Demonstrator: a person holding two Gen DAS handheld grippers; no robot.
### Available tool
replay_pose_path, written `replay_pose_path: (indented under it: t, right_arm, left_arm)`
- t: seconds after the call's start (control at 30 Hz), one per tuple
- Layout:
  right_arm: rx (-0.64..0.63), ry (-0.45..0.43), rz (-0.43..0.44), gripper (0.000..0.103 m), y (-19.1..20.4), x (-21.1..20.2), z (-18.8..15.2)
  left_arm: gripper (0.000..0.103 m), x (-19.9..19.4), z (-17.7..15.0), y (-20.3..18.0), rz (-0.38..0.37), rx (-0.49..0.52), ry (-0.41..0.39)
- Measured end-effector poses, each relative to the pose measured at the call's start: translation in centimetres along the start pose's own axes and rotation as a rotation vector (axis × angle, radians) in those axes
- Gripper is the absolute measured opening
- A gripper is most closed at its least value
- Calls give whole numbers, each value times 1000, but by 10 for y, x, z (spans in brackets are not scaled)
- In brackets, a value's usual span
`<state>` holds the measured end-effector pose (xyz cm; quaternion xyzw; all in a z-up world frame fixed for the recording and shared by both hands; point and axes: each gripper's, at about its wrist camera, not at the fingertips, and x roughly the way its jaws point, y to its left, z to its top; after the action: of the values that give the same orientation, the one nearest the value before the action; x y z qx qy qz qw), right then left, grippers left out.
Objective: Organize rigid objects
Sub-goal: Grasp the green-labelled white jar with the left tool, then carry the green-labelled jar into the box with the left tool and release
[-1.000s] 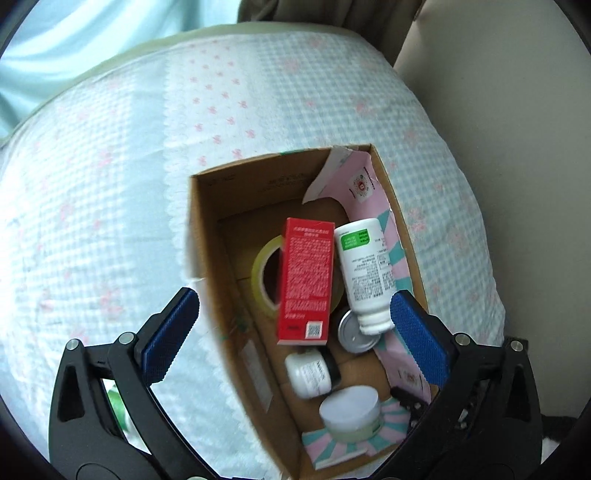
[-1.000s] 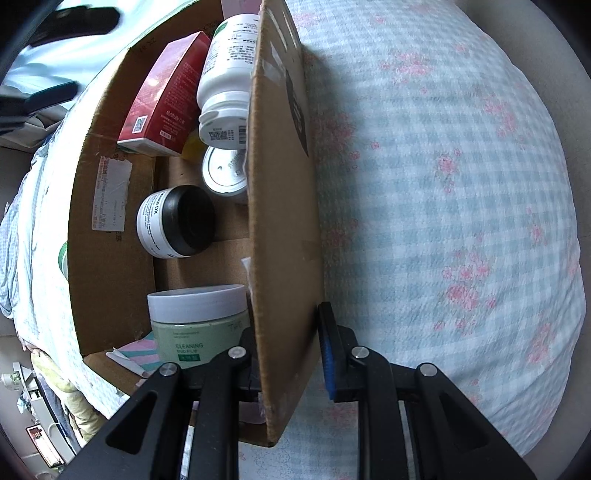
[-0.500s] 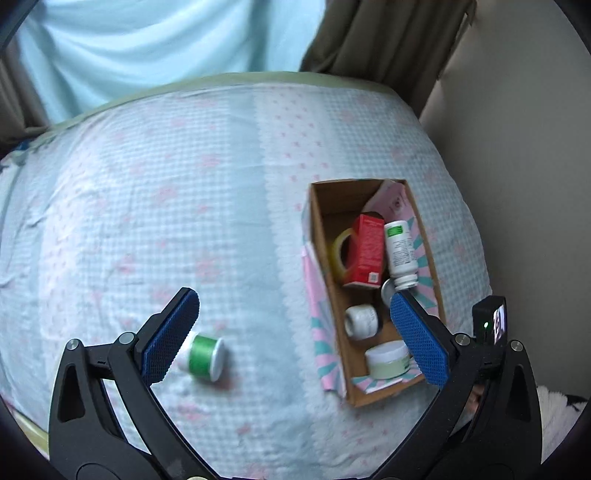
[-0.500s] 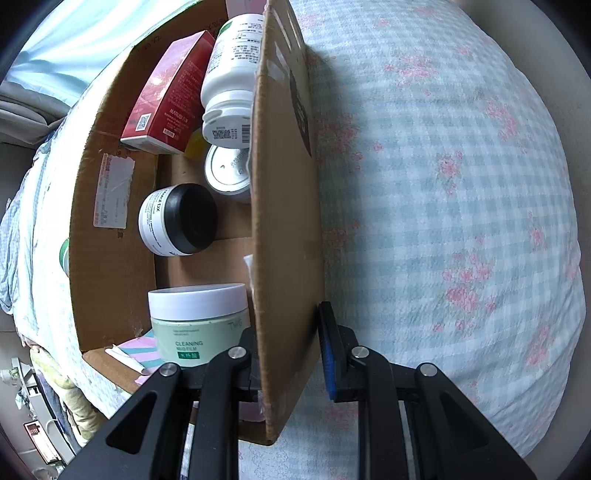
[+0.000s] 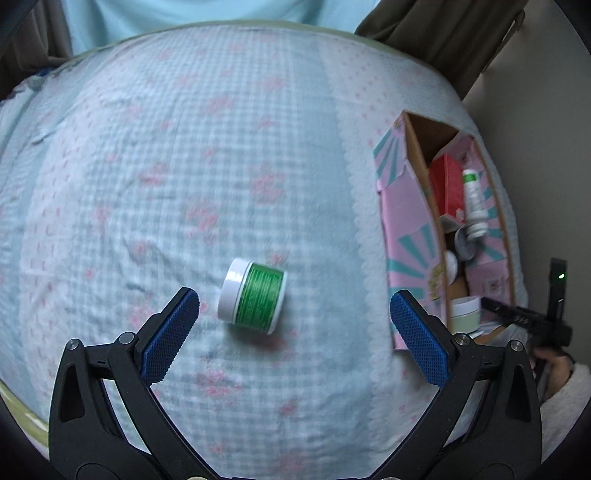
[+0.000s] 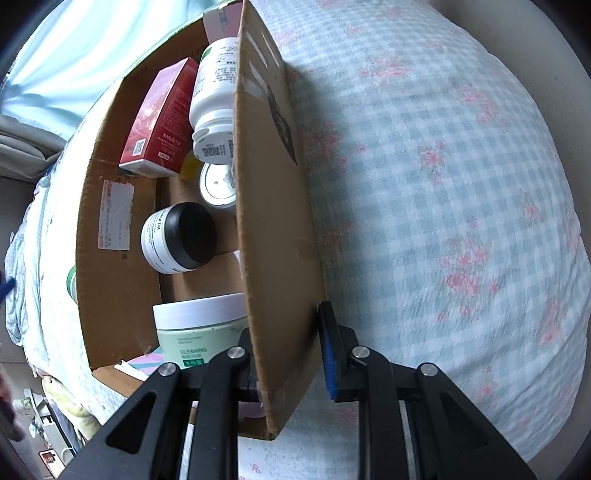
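Note:
A green jar with a white lid lies on its side on the checked bedspread. My left gripper hovers over it, open wide, the jar between and just beyond its blue pads. The cardboard box sits at the right of the left wrist view. My right gripper is shut on the box's side flap. Inside the box lie a red carton, a white bottle, a black-lidded jar, a pale green tub and a small tin.
The bed meets a beige wall on the right, with curtains at the head. A person's sleeve and hand hold the right tool beside the box. Open bedspread spreads left of the jar.
My left gripper swept away from above the box to the left across the bed, and now the green jar lies between its open fingers. The right gripper kept its hold on the flap.

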<state>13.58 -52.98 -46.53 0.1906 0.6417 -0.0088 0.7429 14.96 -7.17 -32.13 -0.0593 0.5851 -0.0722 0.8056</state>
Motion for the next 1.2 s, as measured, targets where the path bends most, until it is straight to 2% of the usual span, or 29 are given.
replay_pose_path:
  t: [0.3,0.47,0.63,0.67,0.77,0.8,0.83,0.9,1.2]
  right_arm:
    - [48,-79,48,22,-16,-14,-16]
    - [42,-54,81,23,-27,-19,-16]
    - [18,-28,76,23,-29,-23,-17]
    - [20,-24,75,23,-29,-22,-17]
    - [23,-19,72,23,-26,-20,-15]
    - [24,-18,73,23,-27,-21,-15]
    - [26,-19,74,23,-27,-21,-16]
    - [29,-20,75,23,-27,-21,-16]
    - [38,-25,75,23,-29,-22,-17]
  left_arm:
    - [103,70,-32,19,10,25,41]
    - [103,99,-32,20,57,72,16]
    - [102,115,-31,27,74,74,-9]
    - [99,117,-32,27,76,79,-17]
    - [74,122,-30,27,78,96,-18]
    - [62,124,-30,27,78,101,-11]
    - [57,126,-30,26,92,105,-7]
    - [54,125,-31,28,90,104,-19]
    - [53,112,-36,29,59,78,-55]
